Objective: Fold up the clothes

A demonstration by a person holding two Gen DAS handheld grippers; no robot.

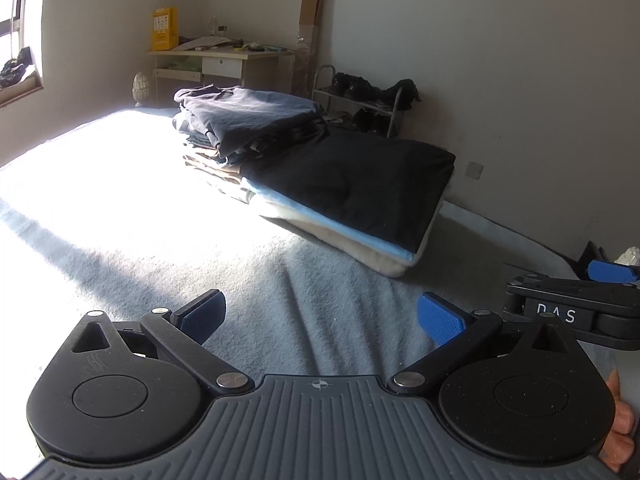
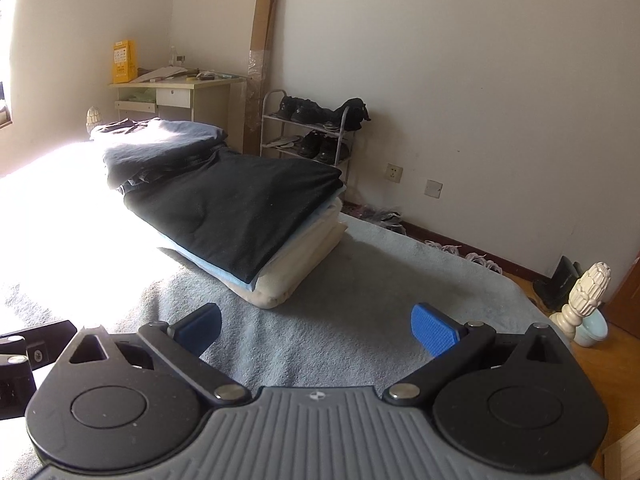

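Beyond both grippers, on the bed [image 1: 120,208], sits the folded stack [image 2: 240,216]. We hold left gripper [image 1: 320,316] and right gripper [image 2: 316,322] spread apart, empty (right looks nearer); stack's long axis runs away-left from us.

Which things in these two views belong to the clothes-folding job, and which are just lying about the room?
Belong to the job:
folded black garment
pale blue folded cloth
cream folded cloth
dark grey-blue clothes pile
grey-blue bed cover
left gripper
right gripper

Just lying about:
metal shoe rack
wooden desk
yellow box
tall cardboard strip
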